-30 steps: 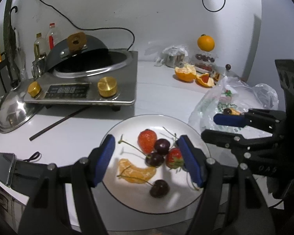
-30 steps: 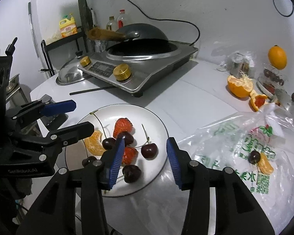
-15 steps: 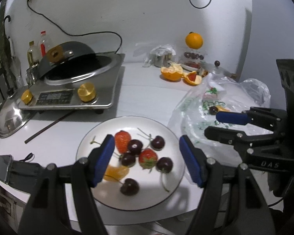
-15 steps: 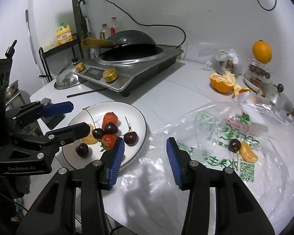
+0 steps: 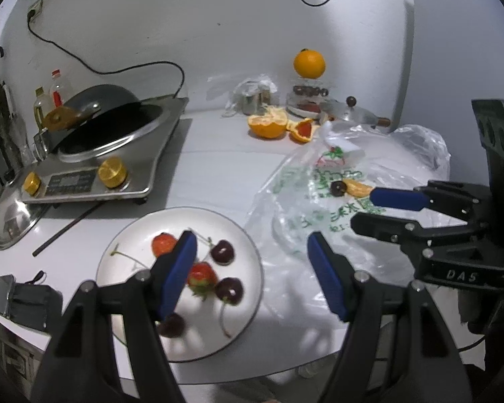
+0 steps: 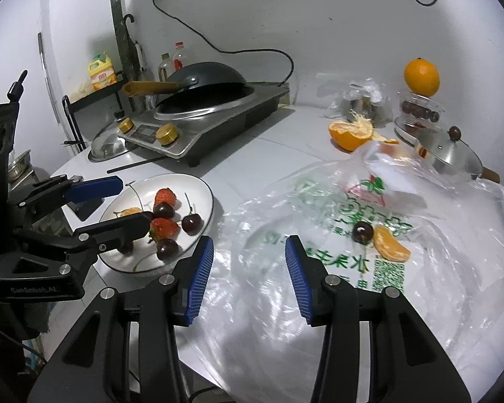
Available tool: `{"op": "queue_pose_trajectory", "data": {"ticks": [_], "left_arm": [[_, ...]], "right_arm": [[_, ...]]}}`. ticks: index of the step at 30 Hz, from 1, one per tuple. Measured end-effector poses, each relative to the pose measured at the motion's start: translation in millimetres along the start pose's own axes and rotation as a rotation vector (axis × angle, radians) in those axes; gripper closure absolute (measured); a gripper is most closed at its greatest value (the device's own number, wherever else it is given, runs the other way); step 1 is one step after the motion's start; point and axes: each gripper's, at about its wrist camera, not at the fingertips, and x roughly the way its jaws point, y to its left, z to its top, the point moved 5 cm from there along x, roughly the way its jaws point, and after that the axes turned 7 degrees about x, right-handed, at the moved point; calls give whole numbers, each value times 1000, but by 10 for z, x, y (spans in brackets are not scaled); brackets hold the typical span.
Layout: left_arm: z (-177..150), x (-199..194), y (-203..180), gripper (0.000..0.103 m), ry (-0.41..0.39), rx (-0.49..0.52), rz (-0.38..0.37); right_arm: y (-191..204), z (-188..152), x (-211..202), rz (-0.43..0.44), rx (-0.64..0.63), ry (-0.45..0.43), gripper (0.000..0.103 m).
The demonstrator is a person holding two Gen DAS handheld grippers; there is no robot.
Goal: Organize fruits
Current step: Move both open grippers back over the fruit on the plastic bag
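Left gripper parted, nothing between the jaws, poised over the right rim of the white plate and the near edge of the plastic bag. Right gripper narrower but also apart and empty, above the bag's crumpled near side. On the plate: strawberries, dark cherries and an orange segment. On the bag, well ahead: one cherry touching a loose segment. All resting on the white worktop.
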Motion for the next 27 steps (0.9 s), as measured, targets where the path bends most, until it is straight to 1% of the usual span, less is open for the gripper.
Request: {"op": "queue_pose_trajectory", "data": {"ticks": [15,27], "left_arm": [[141,152,-610,33,21,78,-38],[272,382,-967,33,43,127,-70]], "right_arm": [[-564,-119,-256,-29,56,-24,56],[-985,-117,-277,-47,103,-31,56]]}}
